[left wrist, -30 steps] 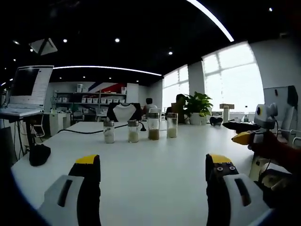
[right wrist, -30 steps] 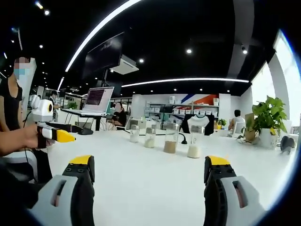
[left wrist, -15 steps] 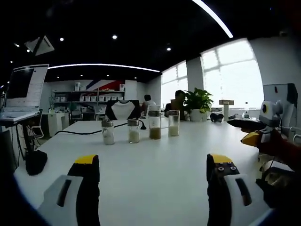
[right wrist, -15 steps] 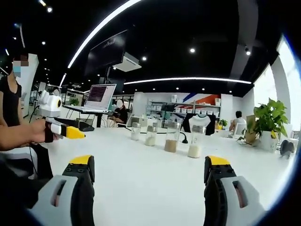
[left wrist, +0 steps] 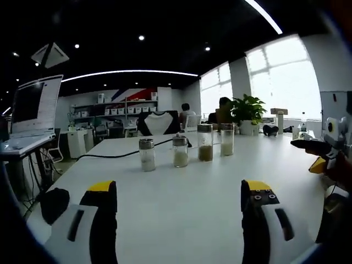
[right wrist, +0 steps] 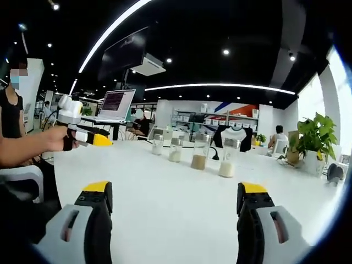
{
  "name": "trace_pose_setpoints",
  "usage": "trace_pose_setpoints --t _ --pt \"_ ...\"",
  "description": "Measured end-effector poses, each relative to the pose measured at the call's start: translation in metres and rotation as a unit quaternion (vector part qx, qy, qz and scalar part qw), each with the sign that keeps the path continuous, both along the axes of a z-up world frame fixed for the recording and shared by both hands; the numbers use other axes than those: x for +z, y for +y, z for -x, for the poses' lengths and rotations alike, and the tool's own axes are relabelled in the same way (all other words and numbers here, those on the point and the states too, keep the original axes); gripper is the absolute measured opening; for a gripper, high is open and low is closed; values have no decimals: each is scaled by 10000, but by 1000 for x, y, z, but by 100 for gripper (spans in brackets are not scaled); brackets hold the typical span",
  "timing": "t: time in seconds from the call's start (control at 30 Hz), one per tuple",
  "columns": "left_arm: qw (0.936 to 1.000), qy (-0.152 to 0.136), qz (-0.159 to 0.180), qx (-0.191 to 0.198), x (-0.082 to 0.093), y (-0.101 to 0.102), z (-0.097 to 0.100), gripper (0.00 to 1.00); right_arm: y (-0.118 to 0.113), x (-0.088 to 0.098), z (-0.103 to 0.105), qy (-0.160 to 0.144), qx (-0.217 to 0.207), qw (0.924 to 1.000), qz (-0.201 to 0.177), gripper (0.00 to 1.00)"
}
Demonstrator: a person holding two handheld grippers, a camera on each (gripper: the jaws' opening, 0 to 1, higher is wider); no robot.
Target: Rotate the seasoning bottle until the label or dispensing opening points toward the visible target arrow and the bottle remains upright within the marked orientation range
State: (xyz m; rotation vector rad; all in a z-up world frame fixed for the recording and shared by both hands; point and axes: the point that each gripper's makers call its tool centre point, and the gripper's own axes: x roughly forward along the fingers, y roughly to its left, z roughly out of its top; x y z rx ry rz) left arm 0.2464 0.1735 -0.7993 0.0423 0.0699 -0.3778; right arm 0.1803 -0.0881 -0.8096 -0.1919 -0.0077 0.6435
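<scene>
The approach has not begun: both the left gripper (left wrist: 179, 192) and the right gripper (right wrist: 175, 195) hover with jaws wide and nothing between them, well short of the four bottles (left wrist: 187, 151) standing upright in a row on the white tabletop (left wrist: 181, 214). No target arrow is visible, so the next move calls for choosing a bottle, reaching in and closing on it.

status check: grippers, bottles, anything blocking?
Left gripper and right gripper open, holding nothing. Four seasoning bottles upright in a row on the white table, untouched. Path to them unobstructed.
</scene>
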Motion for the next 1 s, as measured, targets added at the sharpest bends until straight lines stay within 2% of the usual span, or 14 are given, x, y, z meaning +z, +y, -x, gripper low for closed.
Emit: trace_pose_setpoints --t 0.13,0.4,0.5,0.73,0.83,0.9,1.0 --pt "10000 17 -60 -5 1 4 -11 99 5 -7 0 -16 -38 9991 431 99" --pt "10000 21 20 78 9 15 -36 100 11 -6 1 1 86 9996 266 99" --pt "9999 32 -74 69 11 17 -44 100 13 -5 1 47 136 9998 146 100" --pt "9998 -12 -210 69 19 22 -78 99 16 -1 1 124 215 9996 -96 100" --pt "9998 -20 -202 58 19 23 -90 95 17 0 1 119 233 9996 -123 100" --pt "10000 0 -78 44 17 22 -100 94 18 1 1 118 240 9995 -137 100" --pt "9997 87 -214 58 11 20 -113 92 20 0 1 137 266 9994 -149 100"
